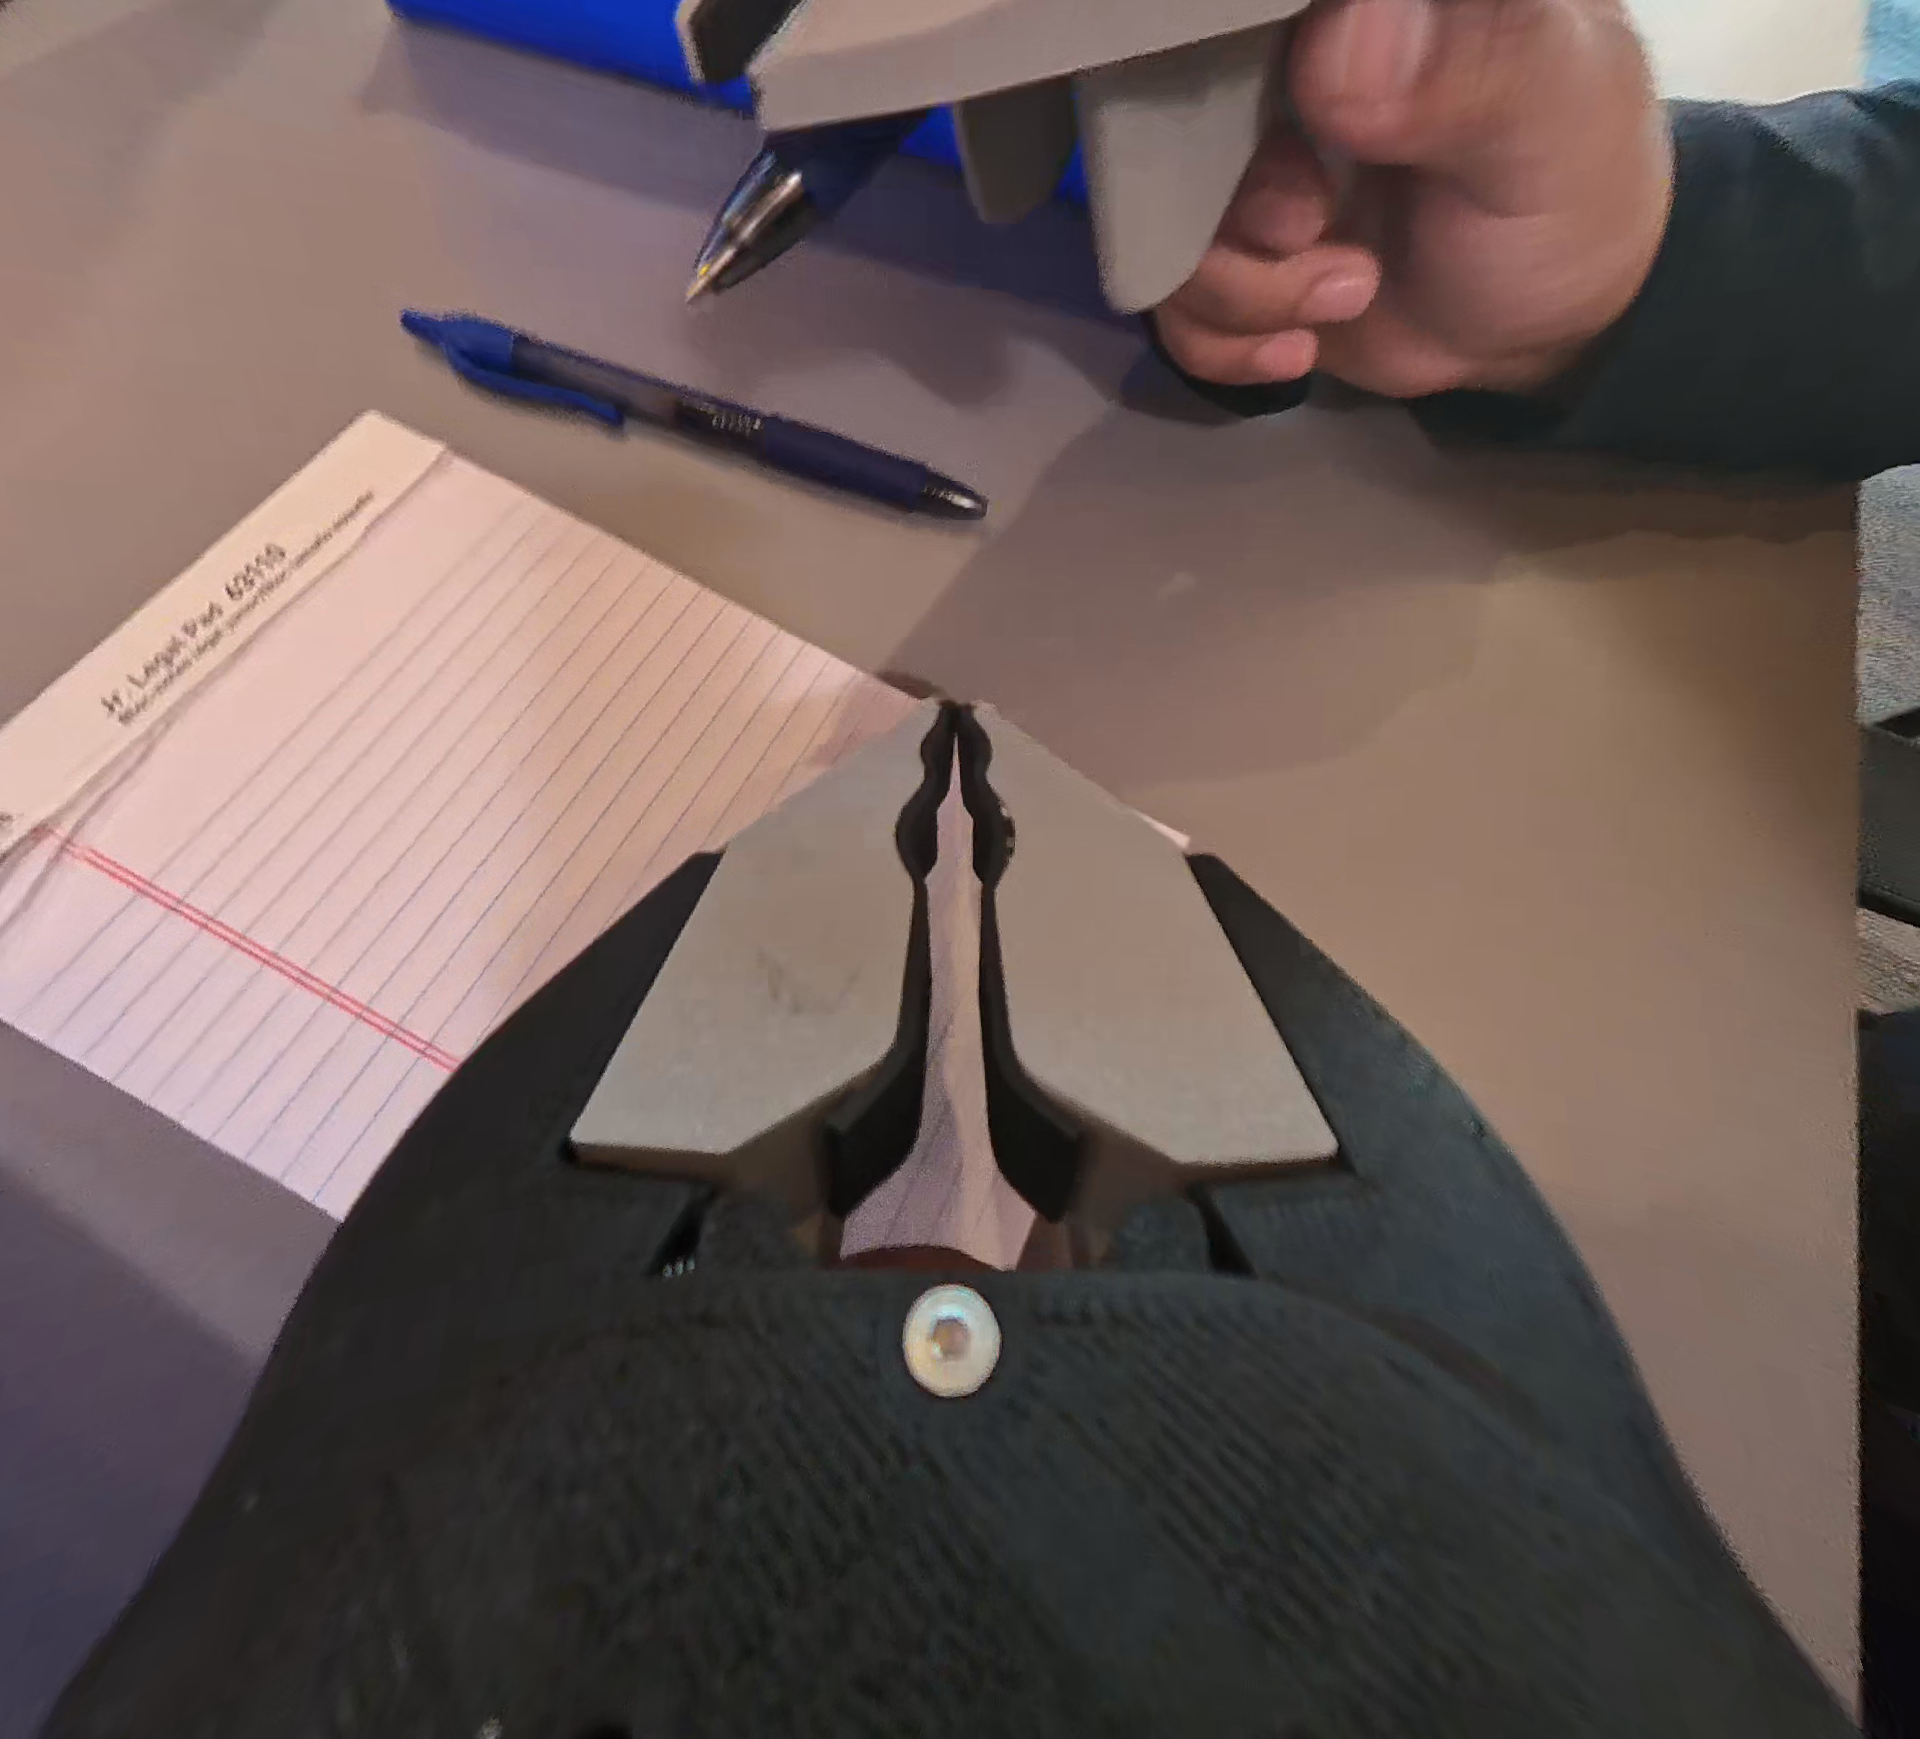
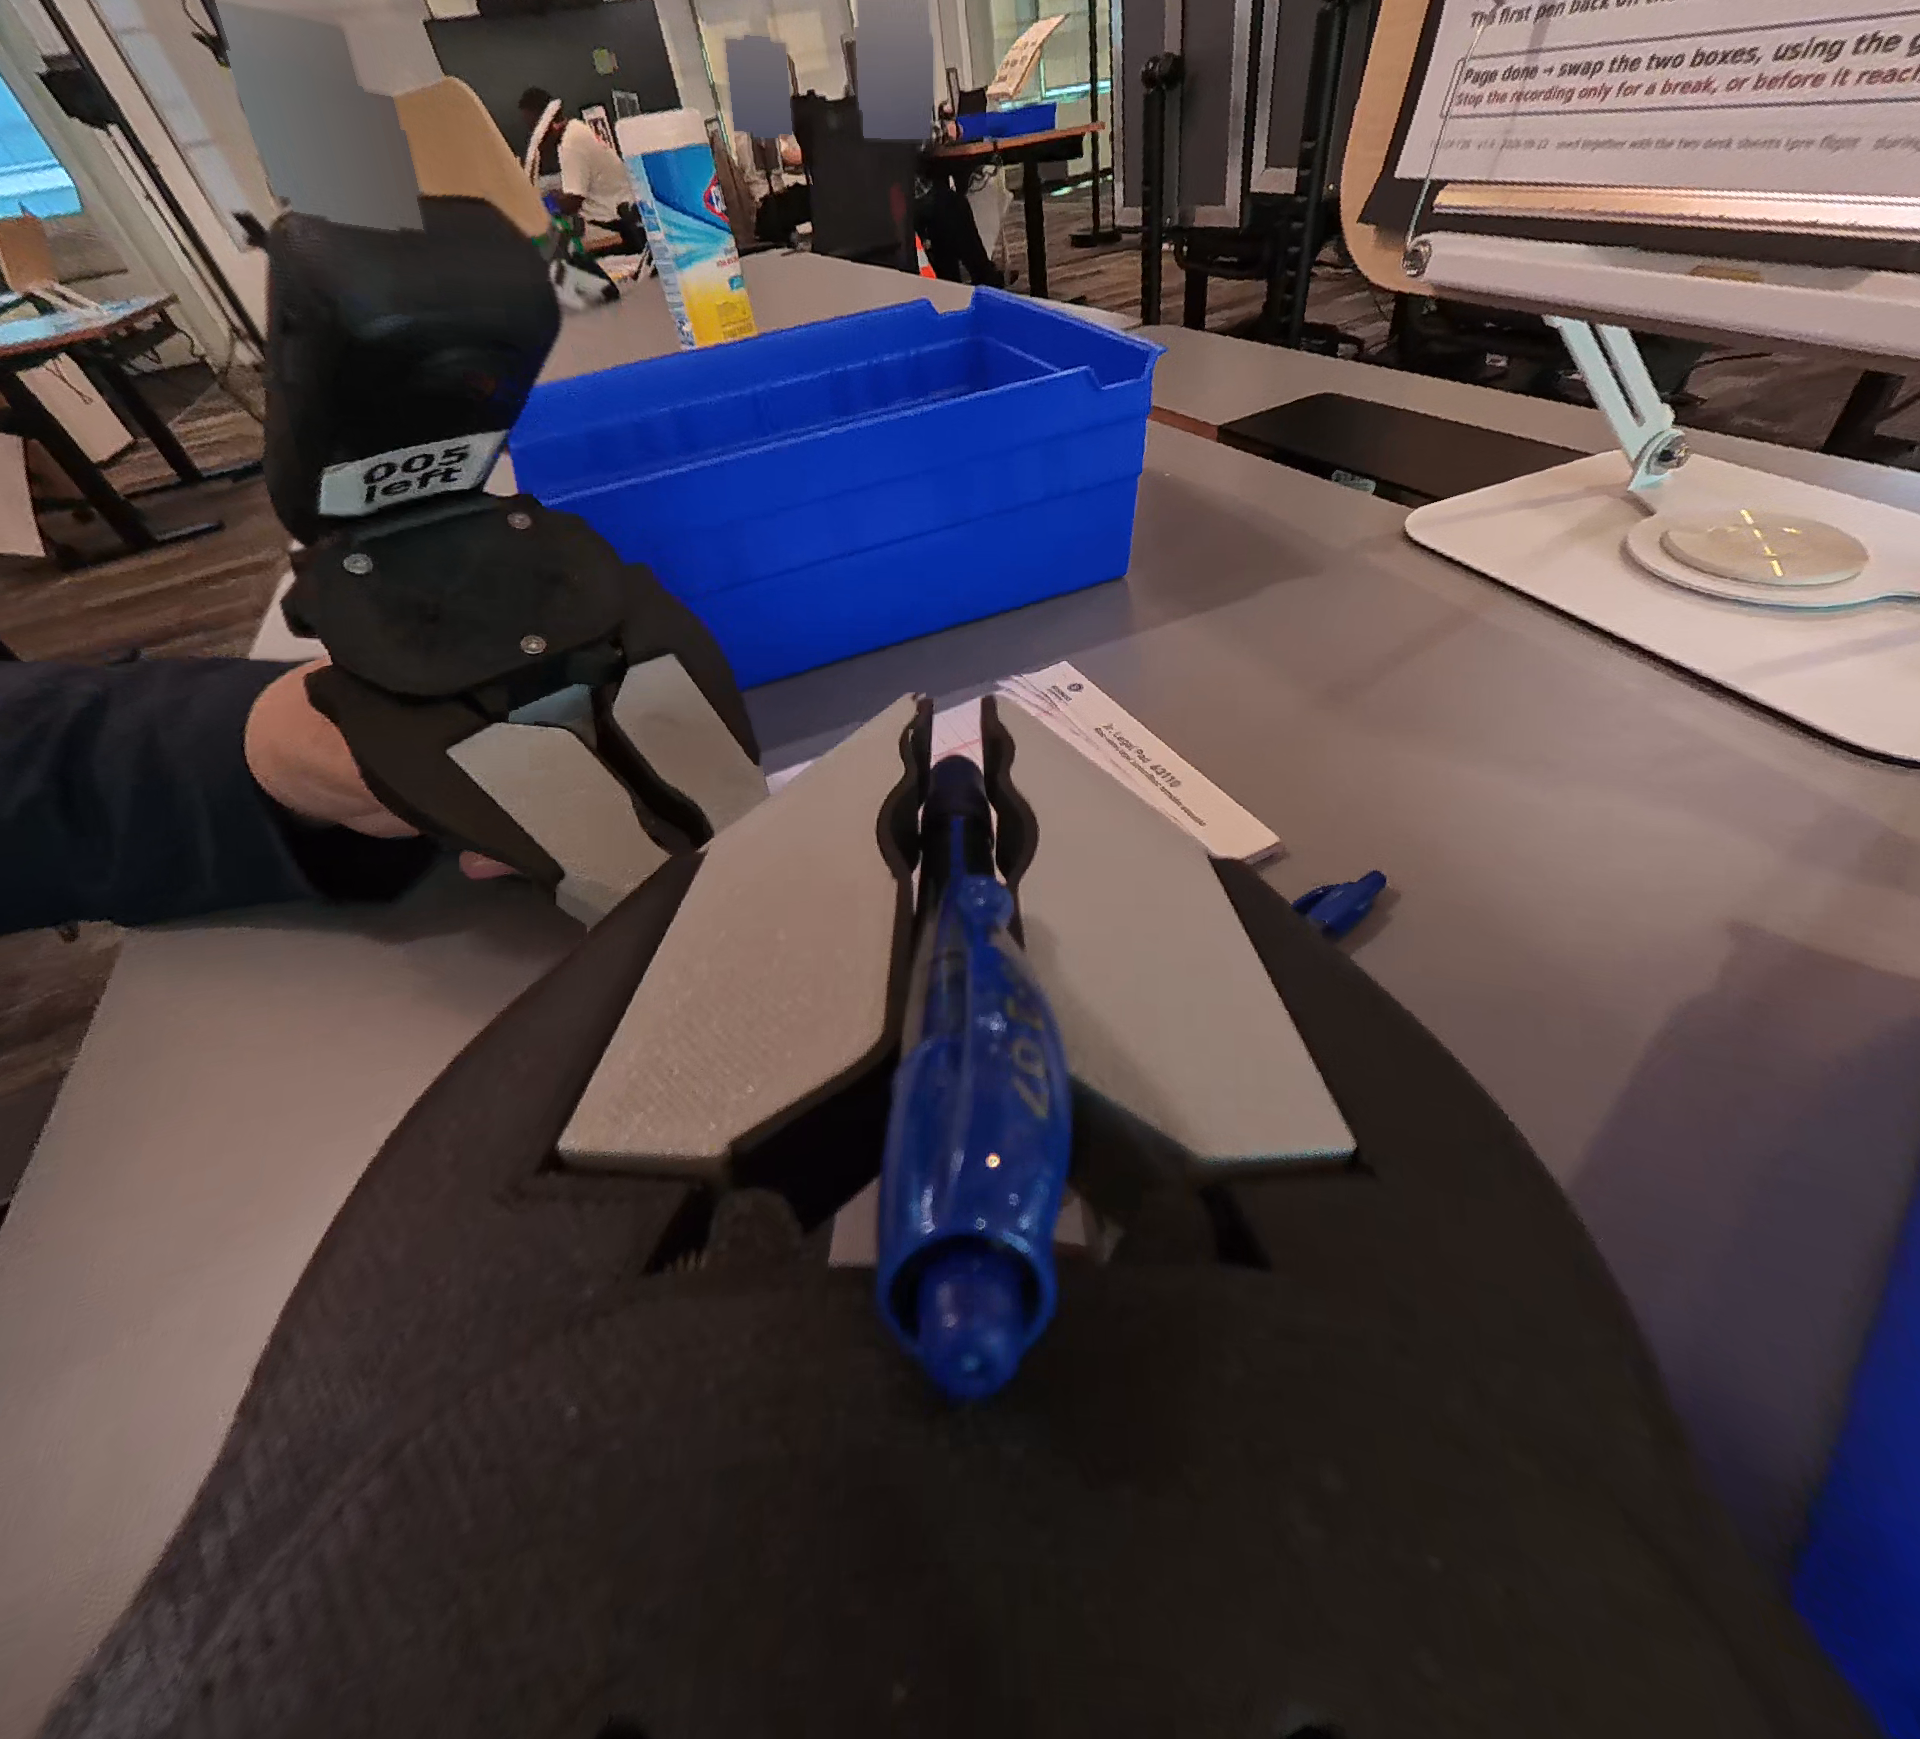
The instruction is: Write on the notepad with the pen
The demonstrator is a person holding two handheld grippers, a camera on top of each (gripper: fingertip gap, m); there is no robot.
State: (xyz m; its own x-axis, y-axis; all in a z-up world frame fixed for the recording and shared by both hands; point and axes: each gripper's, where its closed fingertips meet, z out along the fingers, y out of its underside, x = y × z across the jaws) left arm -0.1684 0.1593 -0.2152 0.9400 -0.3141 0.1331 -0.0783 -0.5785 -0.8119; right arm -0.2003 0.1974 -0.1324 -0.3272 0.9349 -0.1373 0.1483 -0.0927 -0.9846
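Observation:
My right gripper (image 2: 951, 723) is shut on a blue pen (image 2: 971, 1066) that runs back along the fingers toward the camera. In the left wrist view this gripper (image 1: 743, 84) hovers above the table, and the pen's tip (image 1: 743, 235) points down, short of the notepad. The white lined notepad (image 1: 364, 754) lies flat on the grey table; it also shows in the right wrist view (image 2: 1143, 785). My left gripper (image 1: 958, 715) is shut, with its tips at the pad's right corner. It shows at the left in the right wrist view (image 2: 665, 842).
A second blue pen (image 1: 696, 411) lies on the table just beyond the pad; its end shows in the right wrist view (image 2: 1340, 900). A blue bin (image 2: 831, 484) stands behind. A white stand (image 2: 1662, 567) with an instruction sheet is at the right, a wipes canister (image 2: 686, 224) farther back. My right fingertips sit around 9 cm from my left ones.

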